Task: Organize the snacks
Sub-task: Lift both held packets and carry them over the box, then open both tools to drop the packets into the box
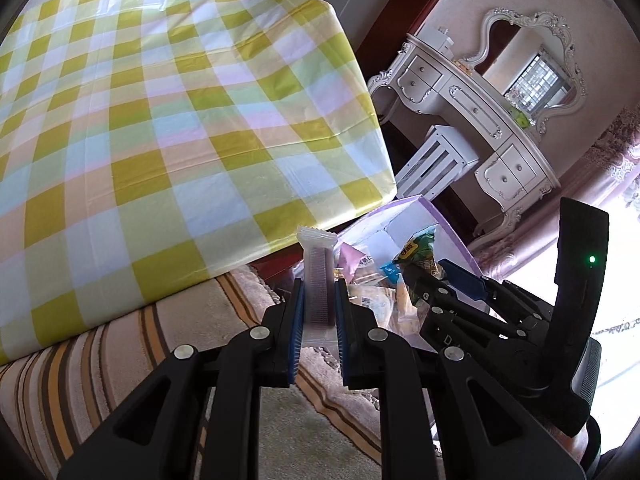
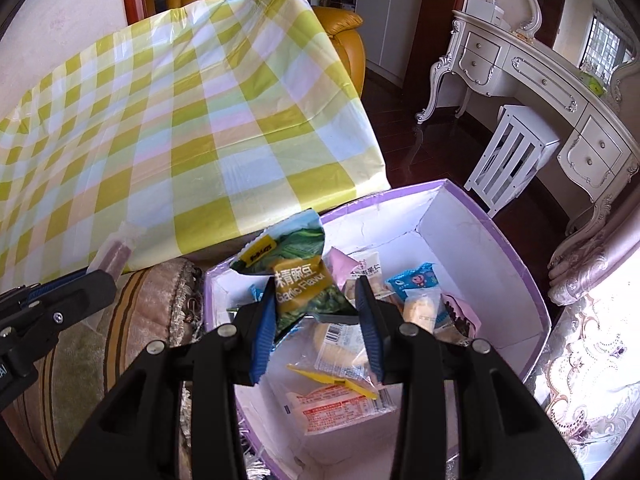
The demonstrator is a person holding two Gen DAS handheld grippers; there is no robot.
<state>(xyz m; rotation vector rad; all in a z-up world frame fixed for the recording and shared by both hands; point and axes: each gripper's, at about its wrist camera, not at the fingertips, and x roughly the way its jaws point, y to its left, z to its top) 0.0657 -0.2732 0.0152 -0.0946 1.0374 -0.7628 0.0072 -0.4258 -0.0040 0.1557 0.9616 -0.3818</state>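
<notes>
My left gripper (image 1: 318,284) is shut on a clear-wrapped dark purple snack bar (image 1: 318,276), held upright over the striped rug beside the table. The same bar (image 2: 114,256) shows at the left of the right wrist view. My right gripper (image 2: 316,296) is shut on a green and yellow garlic pea packet (image 2: 300,276), held above the purple-rimmed white box (image 2: 472,224). Several snack packets lie inside the box, among them a blue one (image 2: 416,278) and a red and white one (image 2: 340,404). In the left wrist view the box (image 1: 412,216) and the right gripper (image 1: 444,280) appear to the right.
A table with a yellow-green checked cloth (image 1: 180,120) fills the left and centre. A white stool (image 2: 512,152) and an ornate white dressing table (image 2: 560,92) stand on dark floor to the right. A yellow armchair (image 2: 344,36) stands behind the table. A patterned bedspread (image 2: 592,340) lies right of the box.
</notes>
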